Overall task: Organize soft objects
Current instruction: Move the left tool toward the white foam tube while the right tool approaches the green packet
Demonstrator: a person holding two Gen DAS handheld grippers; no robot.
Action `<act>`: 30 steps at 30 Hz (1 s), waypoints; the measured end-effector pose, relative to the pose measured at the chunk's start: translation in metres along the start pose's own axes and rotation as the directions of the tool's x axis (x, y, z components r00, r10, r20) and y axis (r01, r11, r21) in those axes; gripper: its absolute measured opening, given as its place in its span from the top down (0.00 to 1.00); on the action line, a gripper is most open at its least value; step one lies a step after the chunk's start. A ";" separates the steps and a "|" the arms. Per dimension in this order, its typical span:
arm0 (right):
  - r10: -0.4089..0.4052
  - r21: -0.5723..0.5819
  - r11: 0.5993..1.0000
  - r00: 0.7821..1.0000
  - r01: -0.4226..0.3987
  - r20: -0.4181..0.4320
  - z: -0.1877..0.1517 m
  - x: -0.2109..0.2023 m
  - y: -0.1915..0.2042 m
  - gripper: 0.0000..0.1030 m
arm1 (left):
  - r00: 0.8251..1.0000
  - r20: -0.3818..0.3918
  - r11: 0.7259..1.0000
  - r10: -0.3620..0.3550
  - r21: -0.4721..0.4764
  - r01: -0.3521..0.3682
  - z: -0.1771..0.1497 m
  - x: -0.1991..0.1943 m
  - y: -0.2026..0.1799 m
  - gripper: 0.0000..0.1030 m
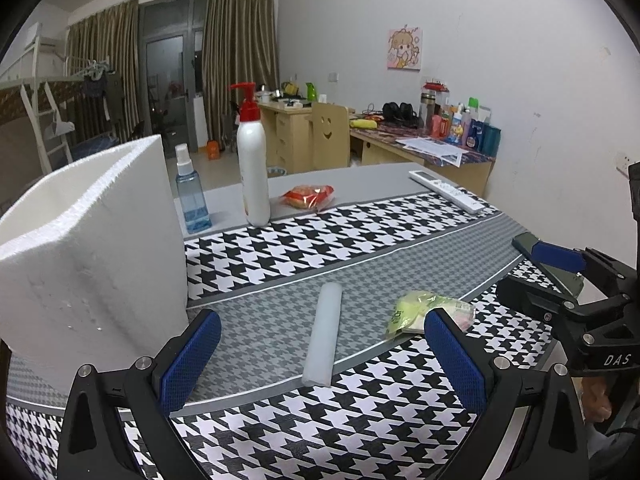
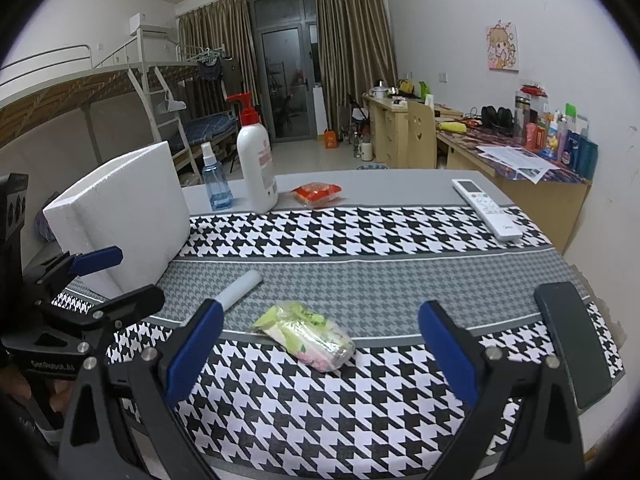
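- desk (image 1: 360, 172) with houndstooth cloth (image 1: 360, 240) — cloth lies loose on top; dragging anything across it could likely bunch it and shift everything.
- white foam box (image 1: 92, 248), open top, far left on the desk, probable drop target. Looks light; a bump from the left gripper (image 1: 320, 364) just beside it may slide or tip it.
- white pump bottle (image 1: 253, 168) and blue spray bottle (image 1: 192, 196) stand upright behind the box; tall, narrow, a wide swing toward the box could topple them.
- left gripper: fingers spread wide, holding nothing, low over the desk. White foam stick (image 1: 323, 336) lies between them on the grey band; round, may roll off if pinched off-centre.
- right gripper (image 2: 320, 352): fingers spread, empty. Green soft packet (image 2: 308, 332) lies between them near the front edge; slick wrapper, could squirt out or crush under a hard squeeze.
- both grippers close together; arms could collide if both go for the box.
- red packet (image 2: 318, 194) at the back, by the bottles; reaching it risks knocking them.
- remote (image 2: 486, 210) and dark phone (image 2: 572, 340) on the right are not soft; grabbing them would be a mistake.
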State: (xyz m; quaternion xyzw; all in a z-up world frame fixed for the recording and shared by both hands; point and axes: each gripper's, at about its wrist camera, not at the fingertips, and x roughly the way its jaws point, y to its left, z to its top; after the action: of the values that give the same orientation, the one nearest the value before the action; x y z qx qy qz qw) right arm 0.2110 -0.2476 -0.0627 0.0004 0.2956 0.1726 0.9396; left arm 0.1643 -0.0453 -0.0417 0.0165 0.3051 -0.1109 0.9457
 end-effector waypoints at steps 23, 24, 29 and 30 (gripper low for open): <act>-0.009 -0.001 1.000 0.998 0.009 -0.069 -0.009 0.024 -0.008 0.03 | 0.994 -0.105 1.000 -0.020 0.015 0.022 -0.005 0.039 -0.001 0.01; -0.008 -0.001 1.000 0.998 0.008 -0.070 -0.008 0.025 -0.008 0.03 | 0.994 -0.109 1.000 -0.022 0.014 0.024 -0.005 0.041 -0.001 0.01; -0.001 -0.002 1.000 0.997 0.001 -0.078 -0.009 0.027 -0.009 0.03 | 0.991 -0.134 1.000 -0.022 0.010 0.024 -0.008 0.049 0.000 0.06; -0.001 -0.004 1.000 0.997 0.000 -0.080 -0.009 0.027 -0.009 0.03 | 0.990 -0.142 1.000 -0.021 0.011 0.023 -0.008 0.051 0.000 0.07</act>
State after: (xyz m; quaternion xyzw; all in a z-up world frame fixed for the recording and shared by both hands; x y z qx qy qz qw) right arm 0.2301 -0.2484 -0.0859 -0.0084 0.3324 0.1729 0.9271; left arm 0.2001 -0.0546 -0.0783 0.0272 0.3708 -0.1218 0.9203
